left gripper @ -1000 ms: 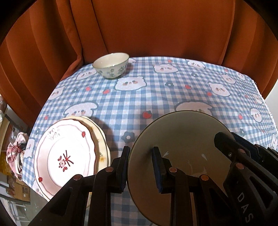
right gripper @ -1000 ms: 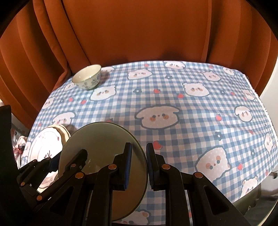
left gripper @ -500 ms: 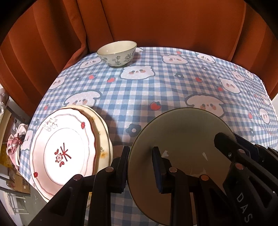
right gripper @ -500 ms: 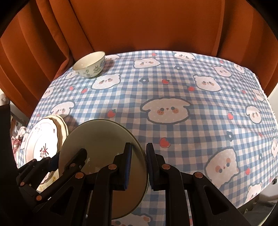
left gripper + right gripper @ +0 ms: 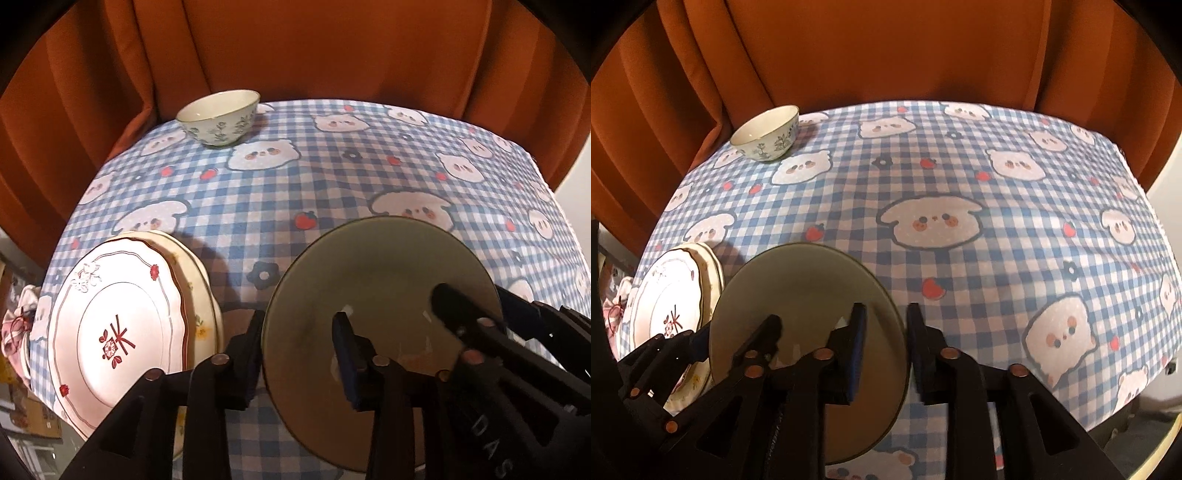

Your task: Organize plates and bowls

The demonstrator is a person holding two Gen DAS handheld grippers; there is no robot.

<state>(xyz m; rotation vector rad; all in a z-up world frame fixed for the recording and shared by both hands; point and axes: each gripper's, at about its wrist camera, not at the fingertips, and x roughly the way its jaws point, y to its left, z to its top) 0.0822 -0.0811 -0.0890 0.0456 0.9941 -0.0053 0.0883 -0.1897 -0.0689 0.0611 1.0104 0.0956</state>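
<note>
Both grippers' jaws just opened, releasing olive plate [image 5: 376, 291]: left gripper [image 5: 299, 354], right gripper [image 5: 884, 339] straddling opposite rims; plate stack [image 5: 122, 325] leftward, nearer left.

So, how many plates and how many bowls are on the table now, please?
Plates: 3 (olive plate, red-patterned white plate, cream plate under the white one)
Bowls: 1 (floral bowl)
Total: 4
</note>
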